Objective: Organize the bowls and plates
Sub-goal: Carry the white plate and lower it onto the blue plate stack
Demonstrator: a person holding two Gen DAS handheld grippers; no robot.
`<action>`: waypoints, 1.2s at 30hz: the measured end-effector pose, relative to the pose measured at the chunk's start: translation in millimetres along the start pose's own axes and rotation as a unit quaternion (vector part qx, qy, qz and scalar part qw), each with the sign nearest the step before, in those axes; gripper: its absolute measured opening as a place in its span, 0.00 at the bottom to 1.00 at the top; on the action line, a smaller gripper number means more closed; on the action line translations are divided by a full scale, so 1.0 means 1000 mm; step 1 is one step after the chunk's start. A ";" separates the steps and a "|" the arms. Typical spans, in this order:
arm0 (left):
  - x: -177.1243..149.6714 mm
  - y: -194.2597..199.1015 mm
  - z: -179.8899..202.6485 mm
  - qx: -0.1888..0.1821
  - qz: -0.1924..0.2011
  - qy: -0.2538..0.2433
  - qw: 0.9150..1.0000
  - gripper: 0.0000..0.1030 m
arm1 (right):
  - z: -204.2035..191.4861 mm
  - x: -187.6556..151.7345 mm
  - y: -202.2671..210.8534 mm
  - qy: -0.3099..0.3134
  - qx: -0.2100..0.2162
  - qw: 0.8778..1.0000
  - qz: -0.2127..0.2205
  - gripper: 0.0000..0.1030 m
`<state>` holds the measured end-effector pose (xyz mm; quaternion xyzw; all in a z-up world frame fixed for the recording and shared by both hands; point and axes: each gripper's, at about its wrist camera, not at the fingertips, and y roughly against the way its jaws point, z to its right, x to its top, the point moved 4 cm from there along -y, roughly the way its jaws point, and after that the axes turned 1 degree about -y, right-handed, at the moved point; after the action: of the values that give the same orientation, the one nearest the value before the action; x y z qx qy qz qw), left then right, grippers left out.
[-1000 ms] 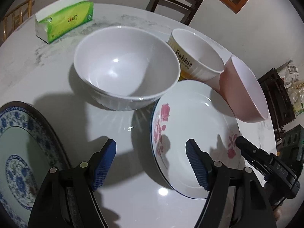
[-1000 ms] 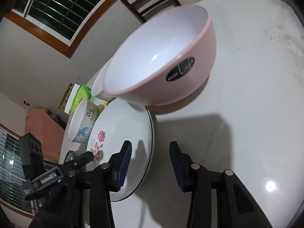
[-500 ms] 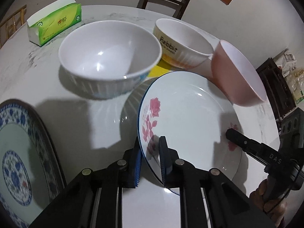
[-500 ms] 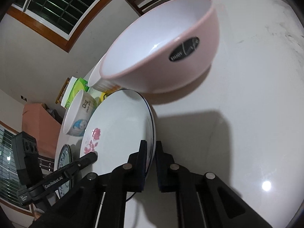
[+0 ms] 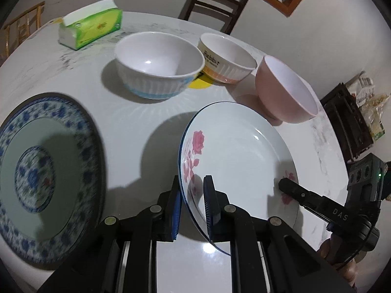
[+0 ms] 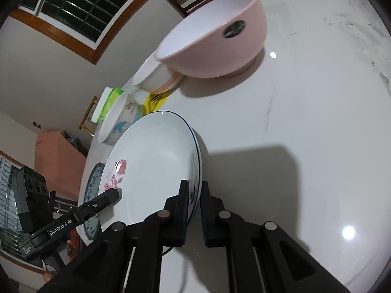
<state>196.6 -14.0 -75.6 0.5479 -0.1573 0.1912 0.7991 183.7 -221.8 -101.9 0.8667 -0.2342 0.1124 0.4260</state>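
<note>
Your left gripper (image 5: 191,204) and right gripper (image 6: 194,196) each clamp opposite rims of the rose-patterned plate (image 5: 239,161), held tilted just above the white table (image 5: 136,127). Beside it to the left lies a blue-patterned plate (image 5: 36,175). Beyond stand a pink bowl (image 5: 286,95), a ribbed white bowl (image 5: 158,63) and a lettered bowl (image 5: 227,58); farthest, a green tissue pack (image 5: 90,26).

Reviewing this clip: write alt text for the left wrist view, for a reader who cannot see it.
The left claw is shut on the near rim of a white rose plate, whose opposite rim the right claw also grips. Beyond it on the white table stand a white bowl, a "Rabbit" bowl and a pink bowl, with a blue-patterned plate at left.
</note>
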 end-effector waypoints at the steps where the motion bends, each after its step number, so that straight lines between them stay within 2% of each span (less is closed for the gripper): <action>1: -0.001 0.005 -0.002 0.000 0.004 0.002 1.000 0.13 | -0.003 -0.001 0.001 0.005 0.001 1.000 -0.001 0.09; 9: -0.007 0.056 -0.035 0.018 0.048 0.022 0.998 0.14 | -0.055 -0.012 -0.007 0.051 0.022 0.998 -0.017 0.09; 18: -0.014 0.096 -0.094 0.048 0.075 0.060 0.994 0.14 | -0.119 -0.019 -0.045 0.093 0.040 0.993 -0.053 0.09; 27: -0.024 0.108 -0.150 0.068 0.081 0.104 0.989 0.16 | -0.166 -0.035 -0.089 0.132 0.032 0.987 -0.087 0.09; 36: -0.026 0.108 -0.178 0.072 0.085 0.130 0.985 0.18 | -0.189 -0.041 -0.112 0.152 0.021 0.983 -0.102 0.09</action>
<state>129.4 184.4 -62.4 0.5589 -0.0840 0.3384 0.7524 205.2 -0.4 -79.5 0.8675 -0.0747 0.2040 0.4474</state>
